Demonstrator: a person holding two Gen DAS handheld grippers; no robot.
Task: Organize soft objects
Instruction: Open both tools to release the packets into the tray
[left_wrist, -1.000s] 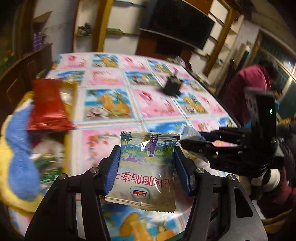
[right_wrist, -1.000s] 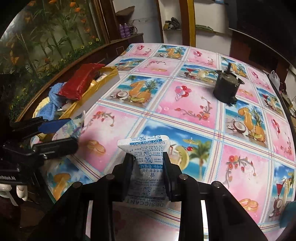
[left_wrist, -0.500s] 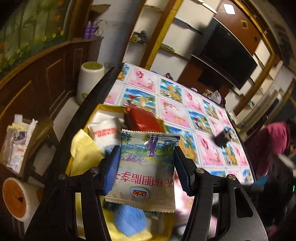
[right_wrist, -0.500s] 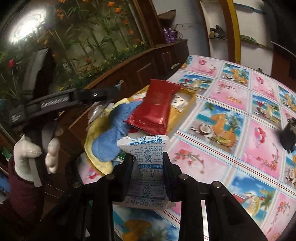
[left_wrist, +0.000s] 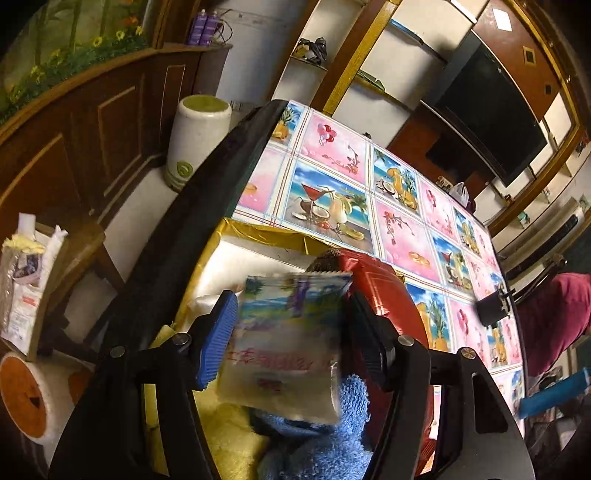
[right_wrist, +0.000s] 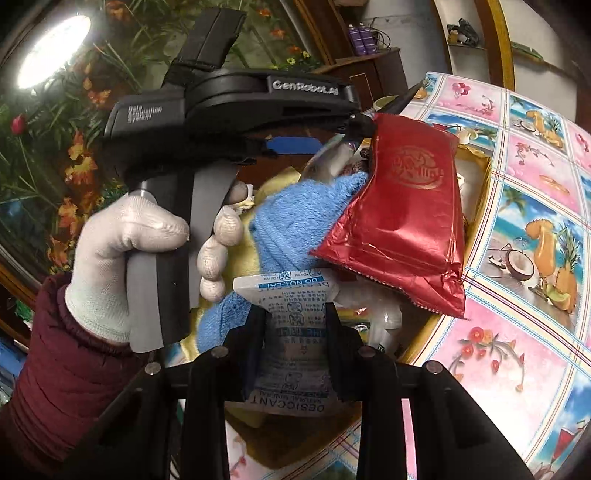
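Left view: the left gripper (left_wrist: 288, 341) has just been opening, so the snack bag (left_wrist: 284, 347) slips loose over the gold box (left_wrist: 266, 236) at the table's edge. Right view: the right gripper (right_wrist: 295, 332) pinches the white packet (right_wrist: 291, 332) above that box, ready to drop it.

Tablecloth (left_wrist: 402, 236): pink and blue squares printed with flowers and tropical drinks. On it, box (left_wrist: 266, 236): gold foil. In the box: red foil packet (right_wrist: 402, 221), blue towel (right_wrist: 291, 221), yellow cloth (left_wrist: 229, 435). Desiccant sachet (right_wrist: 295, 332): white, blue print.
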